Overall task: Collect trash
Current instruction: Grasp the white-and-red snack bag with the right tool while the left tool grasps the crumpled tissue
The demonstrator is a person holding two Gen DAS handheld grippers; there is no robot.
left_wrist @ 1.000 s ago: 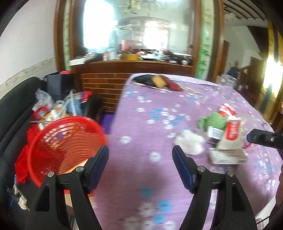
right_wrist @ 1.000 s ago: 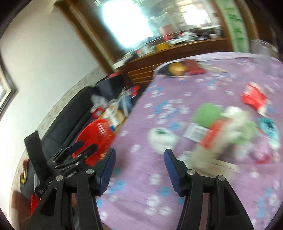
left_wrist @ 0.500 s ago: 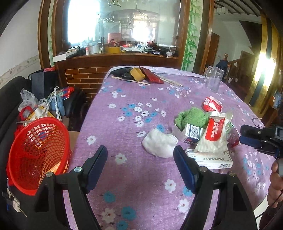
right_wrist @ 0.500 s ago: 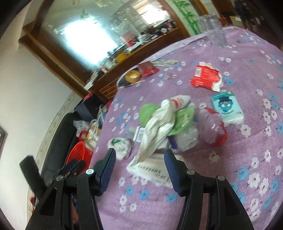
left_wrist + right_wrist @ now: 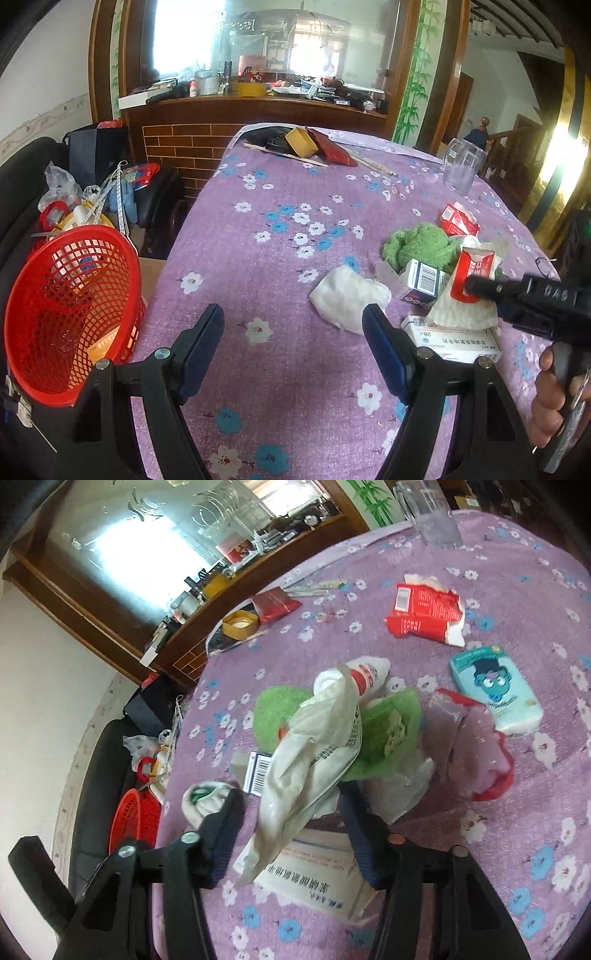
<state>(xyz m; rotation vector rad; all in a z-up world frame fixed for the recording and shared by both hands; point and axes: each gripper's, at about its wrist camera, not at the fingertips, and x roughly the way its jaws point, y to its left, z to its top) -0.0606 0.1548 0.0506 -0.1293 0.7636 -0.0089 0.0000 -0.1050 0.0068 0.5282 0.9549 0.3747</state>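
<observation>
Right gripper (image 5: 291, 834) is over the trash pile, jaws partly spread and just been closing, with the lower end of a crumpled white plastic wrapper (image 5: 314, 760) hanging between them. Pads don't look pressed on it yet, so not a grip. The wrapper lies draped over a flat white medicine box (image 5: 325, 878), near the table's close edge. Behind it: a green cloth (image 5: 388, 731), a barcode carton (image 5: 258, 771), a clear bag over something red (image 5: 476, 757), a blue tissue pack (image 5: 495, 690) and a torn red packet (image 5: 424, 613), all spread on the purple flowered tablecloth (image 5: 517, 849).

Left gripper (image 5: 293, 343) hovers wide open above bare cloth, nothing between the jaws, a white tissue wad (image 5: 347, 299) just beside its right finger. The red mesh basket (image 5: 70, 310) sits off the table's left edge, tilted toward the table; probably the bin.

Handling, by my guess: wrapper is light, thin, floppy and slick film. Pinch where it bunches thick in the middle; a loose edge would slide out or tear. It may drag the box under it if the pads go too deep. Tissue wad is soft and squashes, so any bite works. Boxes are stiff and light, best taken across the narrow side.
</observation>
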